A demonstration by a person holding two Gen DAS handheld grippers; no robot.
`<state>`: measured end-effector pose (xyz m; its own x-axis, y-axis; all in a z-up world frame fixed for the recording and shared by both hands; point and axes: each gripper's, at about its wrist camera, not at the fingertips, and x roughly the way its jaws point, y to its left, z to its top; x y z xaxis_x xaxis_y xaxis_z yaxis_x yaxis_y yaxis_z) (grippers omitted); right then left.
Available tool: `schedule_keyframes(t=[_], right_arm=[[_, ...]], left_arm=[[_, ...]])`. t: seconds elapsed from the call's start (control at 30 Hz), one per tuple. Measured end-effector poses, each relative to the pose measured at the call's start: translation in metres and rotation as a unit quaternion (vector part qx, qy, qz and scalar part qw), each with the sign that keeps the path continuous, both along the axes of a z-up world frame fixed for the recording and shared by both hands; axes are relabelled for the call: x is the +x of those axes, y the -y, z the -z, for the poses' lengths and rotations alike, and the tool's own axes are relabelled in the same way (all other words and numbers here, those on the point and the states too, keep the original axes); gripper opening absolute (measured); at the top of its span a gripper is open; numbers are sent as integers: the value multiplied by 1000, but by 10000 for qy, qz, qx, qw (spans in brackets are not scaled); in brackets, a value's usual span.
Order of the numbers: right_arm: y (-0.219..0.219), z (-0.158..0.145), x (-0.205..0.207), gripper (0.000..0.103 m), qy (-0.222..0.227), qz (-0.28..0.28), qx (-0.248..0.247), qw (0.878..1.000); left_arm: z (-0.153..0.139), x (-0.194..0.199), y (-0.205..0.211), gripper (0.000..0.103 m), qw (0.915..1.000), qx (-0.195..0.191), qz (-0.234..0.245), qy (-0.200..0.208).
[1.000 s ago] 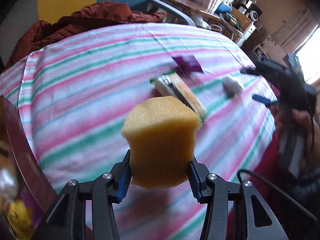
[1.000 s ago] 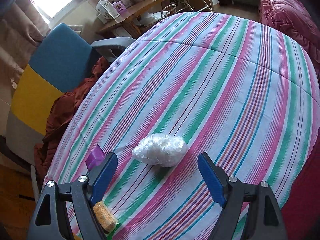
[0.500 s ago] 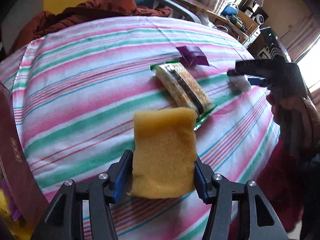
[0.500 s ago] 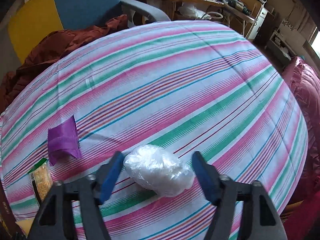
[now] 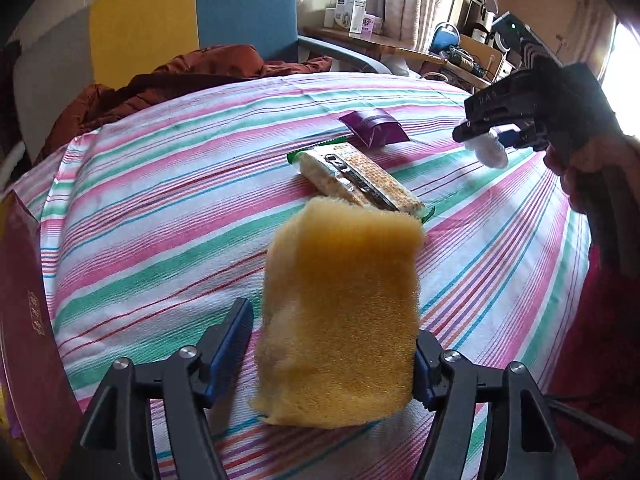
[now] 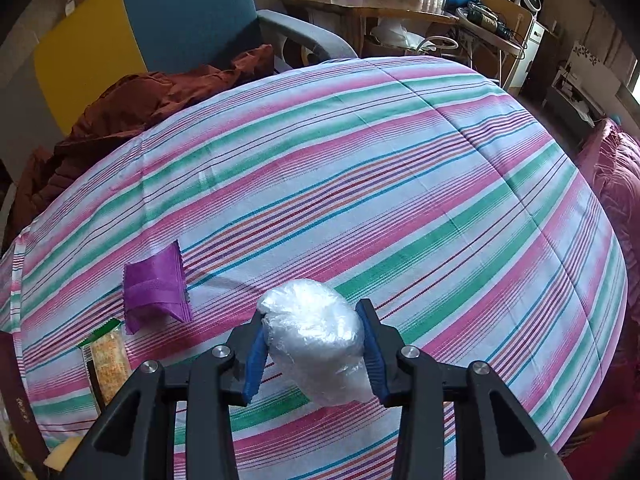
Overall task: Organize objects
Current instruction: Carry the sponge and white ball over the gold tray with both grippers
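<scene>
A yellow sponge (image 5: pixel 340 320) stands between the fingers of my left gripper (image 5: pixel 328 340), low over the striped sheet (image 5: pixel 160 200). The jaws are opening: the left pad (image 5: pixel 234 340) stands clear of the sponge, while the right one still sits against its side. My right gripper (image 6: pixel 312 316) is closing on a white crumpled plastic bundle (image 6: pixel 316 344), both blue pads pressing its sides. From the left wrist view, that gripper (image 5: pixel 488 132) carries the bundle (image 5: pixel 490 150) just above the sheet at the right. A cracker packet (image 5: pixel 360 178) and a purple sachet (image 5: pixel 374 126) lie on the sheet.
A maroon box (image 5: pixel 24 320) stands at the sheet's left edge. A rust-brown jacket (image 5: pixel 180 76) is heaped at the far edge before a blue and yellow chair (image 5: pixel 240 12). A person's hand (image 5: pixel 580 168) holds the right gripper. A cluttered desk (image 6: pixel 400 4) lies beyond.
The left jaws have widened and the squeezed sponge has spread out and sunk toward the sheet. The right gripper has shut on the plastic bundle, and its view has rolled.
</scene>
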<state>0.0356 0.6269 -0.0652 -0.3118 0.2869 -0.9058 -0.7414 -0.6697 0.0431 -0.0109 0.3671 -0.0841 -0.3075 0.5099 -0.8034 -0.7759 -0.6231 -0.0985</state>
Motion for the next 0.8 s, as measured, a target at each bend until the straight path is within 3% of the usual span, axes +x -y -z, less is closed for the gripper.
schedule_keyframes(t=[0.33, 0.53, 0.8], right_arm=[[4, -11, -3, 42, -222, -104, 164, 9996], [9, -22, -3, 42, -550, -259, 211, 9979], [15, -25, -5, 42, -680, -402, 247, 9966]], left_arm=[[1, 3, 4, 70, 10000, 13, -47, -84], [-4, 9, 6, 53, 9998, -74, -116, -174], [-24, 23, 24, 51, 9996, 95, -120, -216]])
